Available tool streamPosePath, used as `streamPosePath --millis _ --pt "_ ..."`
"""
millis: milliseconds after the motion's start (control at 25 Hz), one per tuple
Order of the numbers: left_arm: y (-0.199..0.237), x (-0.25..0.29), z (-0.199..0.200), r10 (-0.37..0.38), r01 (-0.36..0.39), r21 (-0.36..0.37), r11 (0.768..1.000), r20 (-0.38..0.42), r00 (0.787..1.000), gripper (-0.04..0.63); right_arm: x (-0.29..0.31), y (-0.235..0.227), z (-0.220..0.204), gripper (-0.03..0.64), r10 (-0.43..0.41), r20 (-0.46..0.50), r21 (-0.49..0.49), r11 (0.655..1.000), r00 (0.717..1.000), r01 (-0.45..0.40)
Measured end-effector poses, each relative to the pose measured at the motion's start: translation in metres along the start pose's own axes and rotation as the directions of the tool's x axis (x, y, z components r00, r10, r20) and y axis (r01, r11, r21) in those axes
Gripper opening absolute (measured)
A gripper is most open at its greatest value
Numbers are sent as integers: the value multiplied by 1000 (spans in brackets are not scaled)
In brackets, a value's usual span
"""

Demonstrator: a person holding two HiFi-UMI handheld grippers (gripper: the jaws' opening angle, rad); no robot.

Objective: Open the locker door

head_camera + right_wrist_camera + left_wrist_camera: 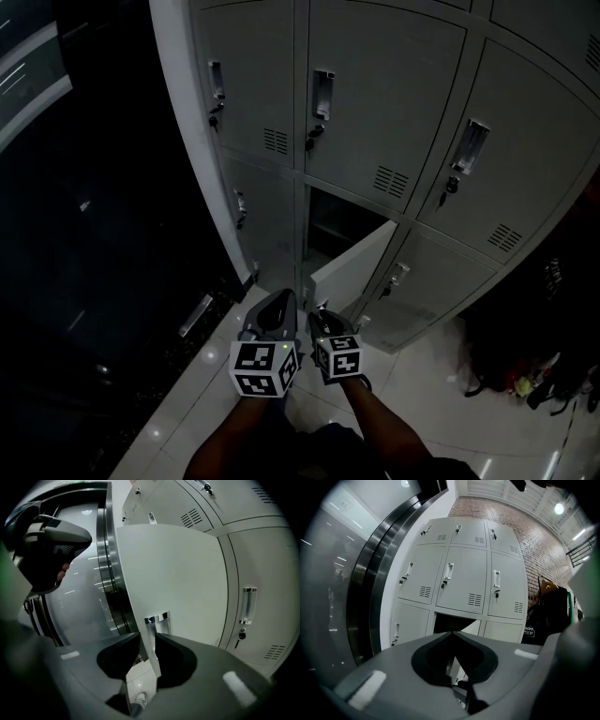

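The right tool [149, 641] pinches the free edge of the pale grey metal locker door [354, 267], half open in the lower row; the left tool [451, 634] is closed, empty. A skewed pull could slip that thin edge free.

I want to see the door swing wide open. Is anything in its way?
Nothing visible is. The half-open locker door has its edge between the jaws of the right gripper, and the floor it would swing over looks bare. The dark bags lie further off to the right.
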State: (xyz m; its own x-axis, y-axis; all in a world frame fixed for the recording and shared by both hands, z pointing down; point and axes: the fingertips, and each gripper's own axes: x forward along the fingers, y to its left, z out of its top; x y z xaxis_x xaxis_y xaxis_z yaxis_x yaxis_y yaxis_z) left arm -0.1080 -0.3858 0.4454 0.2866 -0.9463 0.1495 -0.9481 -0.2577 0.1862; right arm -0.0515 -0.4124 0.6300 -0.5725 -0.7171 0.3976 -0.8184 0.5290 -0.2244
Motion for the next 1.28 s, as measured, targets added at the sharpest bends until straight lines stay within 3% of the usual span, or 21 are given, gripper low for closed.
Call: streamPosePath --millis 520,840,1280 --pt "-44 -16 -2 -22 22 17 1000 5 1000 6 -51 -4 15 92 12 57 -47 999 998 -9" --pt "-66 -43 6 25 -25 3 1000 7 1000 6 -101 4 31 92 49 70 -76 996 996 -44" --pt "-88 -73 31 29 -29 16 999 20 999 6 -162 25 77 92 61 164 -66 997 985 -50"
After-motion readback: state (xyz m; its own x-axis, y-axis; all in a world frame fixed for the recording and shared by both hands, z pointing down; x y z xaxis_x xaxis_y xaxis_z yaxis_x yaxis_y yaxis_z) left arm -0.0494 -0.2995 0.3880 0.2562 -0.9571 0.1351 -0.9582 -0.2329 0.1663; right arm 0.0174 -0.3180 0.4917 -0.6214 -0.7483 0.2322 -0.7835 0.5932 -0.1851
